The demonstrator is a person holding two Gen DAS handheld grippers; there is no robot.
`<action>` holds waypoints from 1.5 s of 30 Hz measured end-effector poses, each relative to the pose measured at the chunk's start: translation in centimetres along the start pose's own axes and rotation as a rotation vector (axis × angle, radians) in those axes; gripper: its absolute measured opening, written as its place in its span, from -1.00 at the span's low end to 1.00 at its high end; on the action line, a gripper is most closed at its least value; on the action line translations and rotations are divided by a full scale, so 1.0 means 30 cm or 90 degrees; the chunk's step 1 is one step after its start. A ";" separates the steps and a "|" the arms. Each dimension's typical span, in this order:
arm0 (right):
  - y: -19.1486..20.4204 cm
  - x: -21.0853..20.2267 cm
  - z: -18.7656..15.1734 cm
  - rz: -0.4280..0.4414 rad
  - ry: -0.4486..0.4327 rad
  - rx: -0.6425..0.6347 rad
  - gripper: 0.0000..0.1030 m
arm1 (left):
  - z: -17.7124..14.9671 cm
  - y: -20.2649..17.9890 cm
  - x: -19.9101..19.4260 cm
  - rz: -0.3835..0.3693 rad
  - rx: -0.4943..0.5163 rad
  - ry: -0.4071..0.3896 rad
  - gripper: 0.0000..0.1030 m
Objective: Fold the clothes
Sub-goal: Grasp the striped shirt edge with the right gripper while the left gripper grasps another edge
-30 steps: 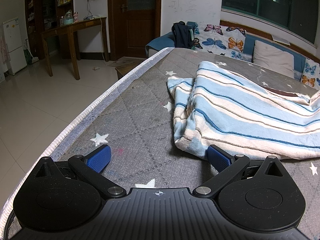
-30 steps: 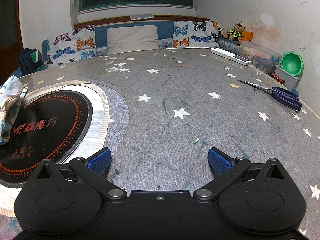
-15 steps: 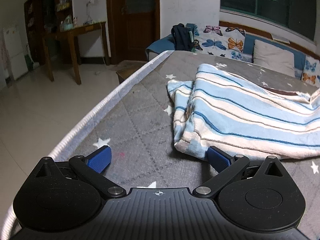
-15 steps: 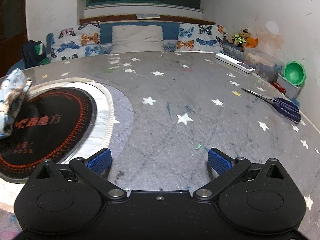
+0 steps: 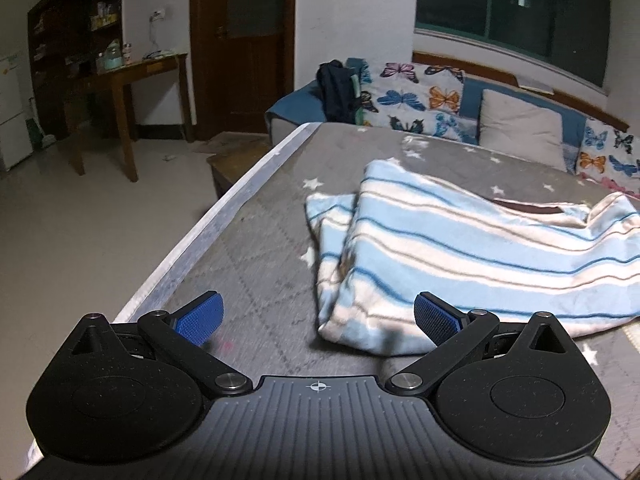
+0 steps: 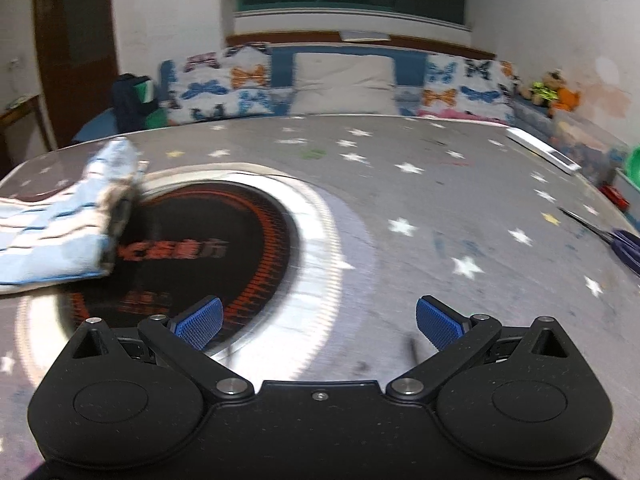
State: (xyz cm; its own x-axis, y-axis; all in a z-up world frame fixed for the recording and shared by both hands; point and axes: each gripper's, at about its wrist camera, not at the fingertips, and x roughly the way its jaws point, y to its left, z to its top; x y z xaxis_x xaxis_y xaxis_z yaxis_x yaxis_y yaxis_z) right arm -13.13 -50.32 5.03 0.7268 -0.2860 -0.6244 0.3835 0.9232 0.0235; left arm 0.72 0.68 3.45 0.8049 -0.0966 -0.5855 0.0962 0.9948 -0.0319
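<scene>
Two grippers, both with jaws spread wide and holding nothing, hang low over the star-printed table (image 5: 256, 248). The one relation that matters is how each stands to the striped garment (image 5: 472, 256), a pale blue, cream and brown piece lying loosely bunched on the table.

From the left gripper (image 5: 318, 318), the garment lies ahead and to the right. Its near corner sits just in front of the right-hand blue pad, close enough that the pad seems to overlap the hem, though I cannot tell whether they touch. The cloth's long axis runs from that near corner away to the right, across the view and not along the fingers. A second layer or sleeve shows along its left edge, toward the table's pale border.

From the right gripper (image 6: 320, 322), the same garment (image 6: 60, 232) is well off to the left, draped partly over a round black mat with orange markings (image 6: 224, 248). This view is smeared with motion, so the cloth's edge there is hard to read. Scissors (image 6: 624, 244) lie far to the right, clear of the work.

By my reading the left gripper is much the nearer and would need only a short reach forward and rightward to close on the near corner; the right would have to travel left across the mat to find the opposite end.
</scene>
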 end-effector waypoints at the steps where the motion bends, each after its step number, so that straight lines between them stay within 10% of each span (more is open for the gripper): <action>1: 0.020 -0.001 0.006 0.010 -0.001 -0.006 1.00 | 0.007 -0.002 0.005 -0.003 -0.001 0.002 1.00; 19: 0.319 0.066 0.123 0.134 0.018 -0.102 1.00 | 0.127 -0.054 0.135 -0.029 0.031 0.013 0.71; 45: 0.517 0.297 0.393 0.203 0.013 -0.124 0.45 | 0.352 -0.128 0.402 -0.025 0.047 0.023 0.34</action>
State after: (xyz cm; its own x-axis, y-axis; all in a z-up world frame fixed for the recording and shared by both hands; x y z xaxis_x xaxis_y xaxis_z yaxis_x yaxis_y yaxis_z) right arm 6.03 -41.57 9.03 0.7801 0.0264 -0.6251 0.0229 0.9972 0.0708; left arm 16.23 -4.61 5.07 0.7778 -0.1325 -0.6144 0.1712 0.9852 0.0042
